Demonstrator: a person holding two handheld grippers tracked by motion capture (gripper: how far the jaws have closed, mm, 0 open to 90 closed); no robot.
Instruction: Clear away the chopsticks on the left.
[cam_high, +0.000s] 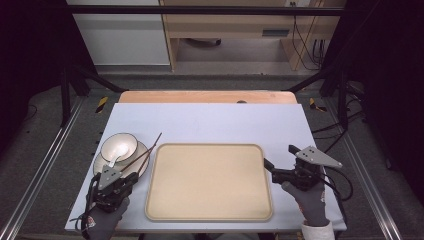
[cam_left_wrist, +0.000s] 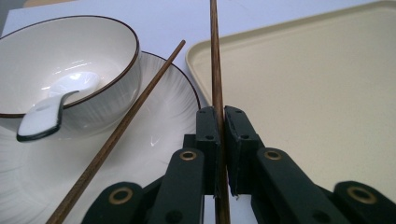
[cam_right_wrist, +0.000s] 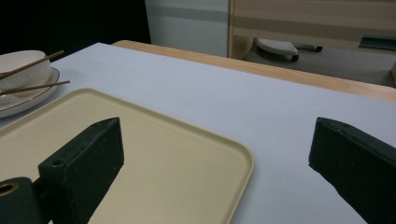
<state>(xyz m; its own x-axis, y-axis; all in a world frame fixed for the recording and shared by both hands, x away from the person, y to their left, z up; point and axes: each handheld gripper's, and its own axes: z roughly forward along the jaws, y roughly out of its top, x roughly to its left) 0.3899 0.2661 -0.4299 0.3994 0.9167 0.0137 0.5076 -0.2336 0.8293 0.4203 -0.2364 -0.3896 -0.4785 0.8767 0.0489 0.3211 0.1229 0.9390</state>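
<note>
Chopsticks (cam_high: 145, 156) lie at the left of the pale surface (cam_high: 210, 122) in the high view, slanting over the plate (cam_high: 145, 167) that carries a white bowl (cam_high: 120, 146) with a spoon (cam_high: 116, 159) in it. The left tongs (cam_high: 131, 176) sit at the plate's near edge, by the near ends of the sticks. A beige tray (cam_high: 209, 182) fills the middle, and the right tongs (cam_high: 279, 161) hover just off its right rim, jaws spread.

Left gripper view: the left tongs (cam_left_wrist: 219, 126) are clamped on one chopstick (cam_left_wrist: 215, 60), which runs straight up between the black pads, over the gap between plate (cam_left_wrist: 168, 116) and tray (cam_left_wrist: 303, 84). The other chopstick (cam_left_wrist: 126, 126) lies free, slanting across the plate beside the bowl (cam_left_wrist: 70, 56), where the spoon (cam_left_wrist: 56, 105) rests.

Right gripper view: the right tongs (cam_right_wrist: 217, 154) stand wide apart with nothing between them, over the tray's corner (cam_right_wrist: 187, 154) and the bare surface (cam_right_wrist: 261, 112). Far left, both chopsticks (cam_right_wrist: 32, 74) rest across the bowl (cam_right_wrist: 23, 65) and plate (cam_right_wrist: 28, 102).
</note>
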